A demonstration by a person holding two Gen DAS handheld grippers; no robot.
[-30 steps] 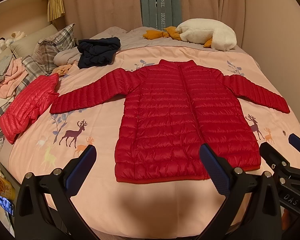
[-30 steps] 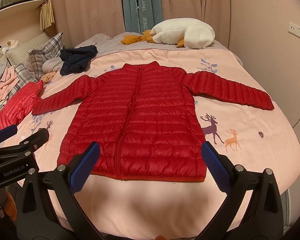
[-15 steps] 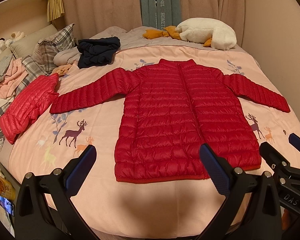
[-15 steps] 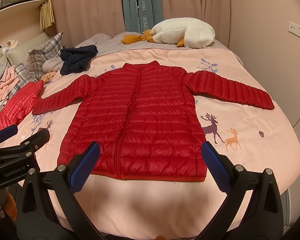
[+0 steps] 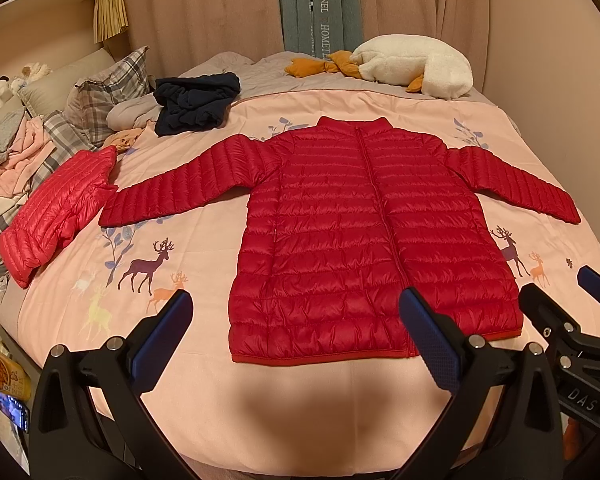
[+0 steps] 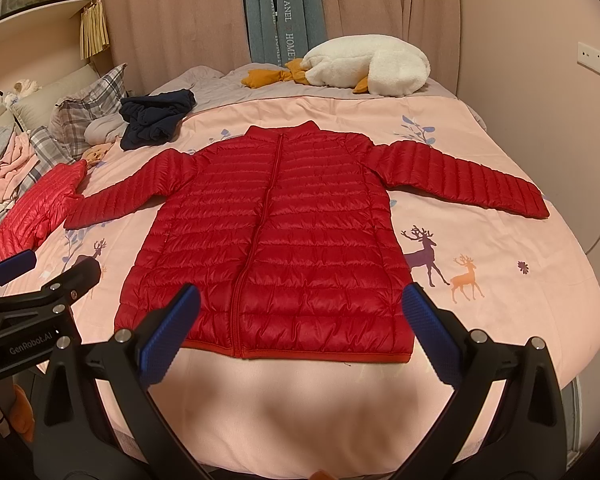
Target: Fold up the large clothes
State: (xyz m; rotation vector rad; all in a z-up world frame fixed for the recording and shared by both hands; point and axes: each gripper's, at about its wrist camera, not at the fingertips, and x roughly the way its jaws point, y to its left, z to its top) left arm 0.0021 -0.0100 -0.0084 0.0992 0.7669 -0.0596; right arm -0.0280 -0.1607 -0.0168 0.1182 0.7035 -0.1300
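A red quilted down jacket [image 5: 364,232] lies flat, front up and zipped, on the pink bed, both sleeves spread out; it also shows in the right wrist view [image 6: 276,240]. My left gripper [image 5: 296,332] is open and empty, held above the bed's near edge in front of the jacket's hem. My right gripper [image 6: 300,328] is open and empty, also in front of the hem. The right gripper shows at the right edge of the left wrist view [image 5: 572,304], and the left gripper at the left edge of the right wrist view [image 6: 40,276].
A folded lighter red down jacket [image 5: 56,208] lies at the bed's left. A dark navy garment [image 5: 196,100], plaid pillows [image 5: 104,92] and a white goose plush [image 5: 412,66] lie at the back. A wall [image 6: 540,60] stands on the right.
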